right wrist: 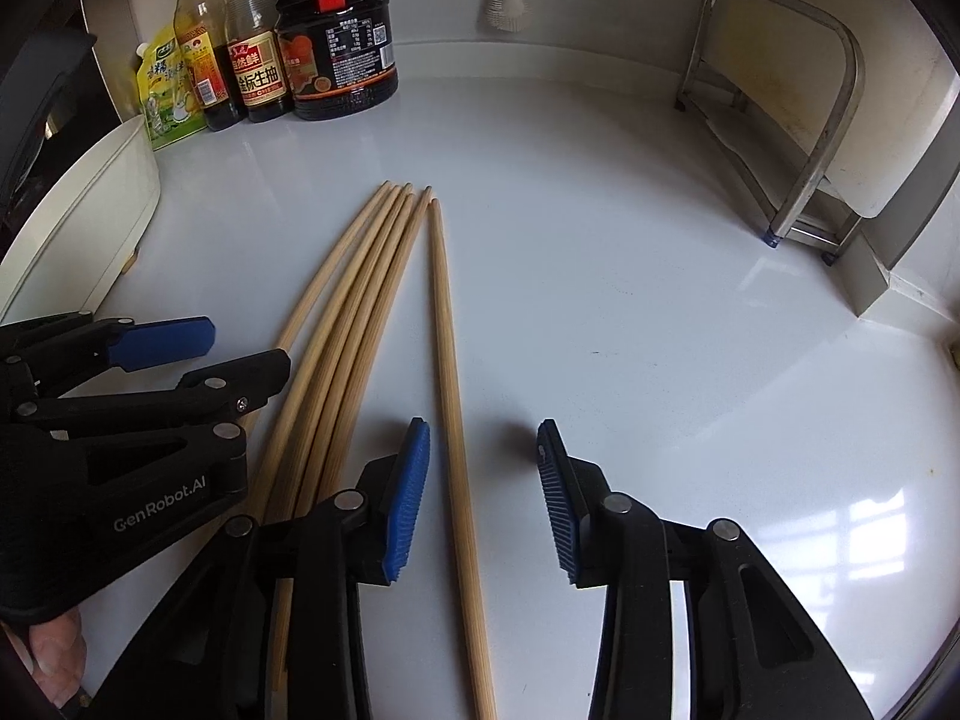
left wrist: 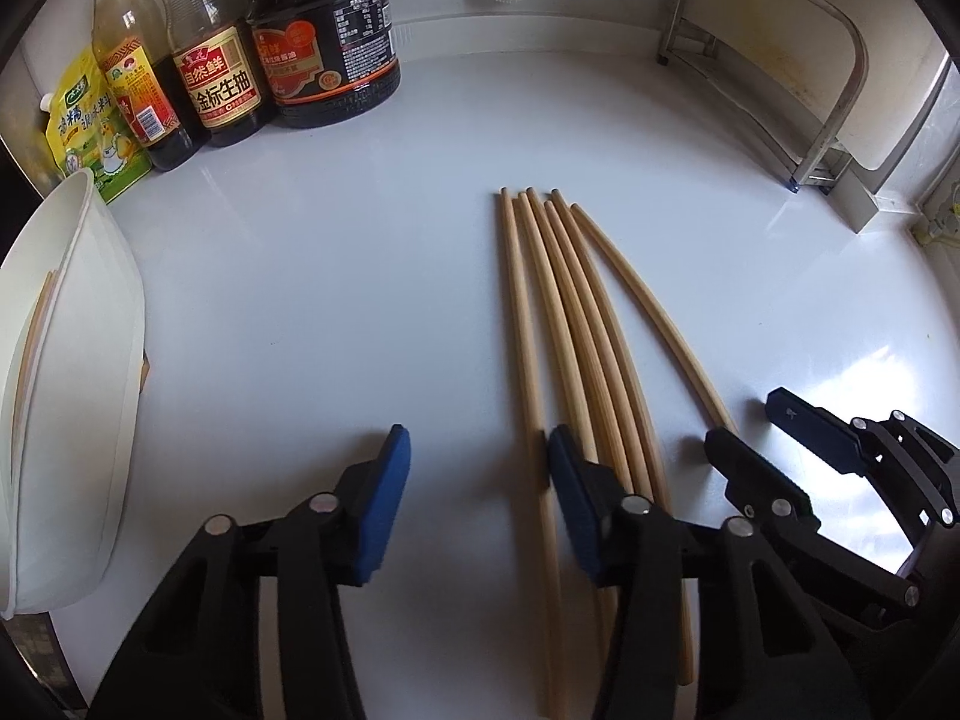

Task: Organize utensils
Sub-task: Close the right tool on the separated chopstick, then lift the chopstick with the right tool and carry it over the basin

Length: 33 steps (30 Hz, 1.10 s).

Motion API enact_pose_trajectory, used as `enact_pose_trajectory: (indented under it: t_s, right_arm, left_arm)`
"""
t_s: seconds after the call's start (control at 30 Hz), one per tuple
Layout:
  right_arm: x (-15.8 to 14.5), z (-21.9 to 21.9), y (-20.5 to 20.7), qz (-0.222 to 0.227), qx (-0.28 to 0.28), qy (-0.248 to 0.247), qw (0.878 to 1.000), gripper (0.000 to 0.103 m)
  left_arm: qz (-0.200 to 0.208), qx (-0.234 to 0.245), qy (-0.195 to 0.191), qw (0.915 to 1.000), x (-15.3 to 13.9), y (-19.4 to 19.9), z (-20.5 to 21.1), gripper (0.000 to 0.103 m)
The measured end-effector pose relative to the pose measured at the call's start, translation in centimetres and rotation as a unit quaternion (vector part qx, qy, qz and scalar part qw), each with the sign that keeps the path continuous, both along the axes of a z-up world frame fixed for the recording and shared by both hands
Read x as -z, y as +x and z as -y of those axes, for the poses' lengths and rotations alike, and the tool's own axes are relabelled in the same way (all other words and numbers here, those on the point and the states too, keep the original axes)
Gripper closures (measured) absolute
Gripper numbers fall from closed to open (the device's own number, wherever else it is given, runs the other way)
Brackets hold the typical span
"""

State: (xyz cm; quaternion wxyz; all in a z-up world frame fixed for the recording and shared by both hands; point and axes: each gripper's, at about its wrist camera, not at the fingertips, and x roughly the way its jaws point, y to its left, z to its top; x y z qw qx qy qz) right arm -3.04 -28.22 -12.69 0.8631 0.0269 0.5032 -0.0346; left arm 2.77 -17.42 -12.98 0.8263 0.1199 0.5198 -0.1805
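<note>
White tabletop seen from two handheld grippers. Six wooden chopsticks lying side by side at centre, tips toward 12 o'clock. Left gripper at 6 o'clock, fingers spread, nothing between them, right pad against the leftmost sticks. Right gripper spread astride the rightmost chopstick, pads not touching it. White tray at 9 o'clock, with more sticks inside. Sauce bottles at 11 o'clock. Metal rack at 2 o'clock. Brush hanging at 12 o'clock.
</note>
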Motion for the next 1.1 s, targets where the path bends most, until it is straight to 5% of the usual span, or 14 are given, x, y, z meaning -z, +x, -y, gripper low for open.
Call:
enact_pose_trajectory:
  t_s: [0.07, 0.13, 0.4, 0.73, 1.1]
  right_arm:
    - [-0.1, -0.5, 0.1, -0.002, -0.010, 0.000, 1.000, 0.086]
    - [-0.1, -0.6, 0.3, -0.004, -0.012, 0.001, 1.000, 0.096]
    - [-0.5, 0.4, -0.2, -0.006, 0.018, 0.049, 0.999, 0.097]
    - [-6.2, -1.1, -0.2, 0.035, 0.025, 0.084, 0.996, 0.097]
    - [-11.5, -9.5, 4.0, 0.070, -0.036, 0.112, 0.991, 0.097]
  left_arm:
    - [-0.001, 0.011, -0.002, 0.9999, -0.1, -0.5, 0.2, 0.088]
    - [-0.004, 0.018, -0.002, 0.9998, -0.2, -0.7, 0.4, 0.096]
    - [-0.039, 0.008, -0.013, 0.9991, -0.6, -0.3, -0.8, 0.096]
    - [-0.004, 0.003, -0.034, 0.9994, -6.2, -0.3, -4.5, 0.096]
    - [0.052, -0.047, -0.049, 0.9964, -12.2, 2.3, -13.5, 0.096]
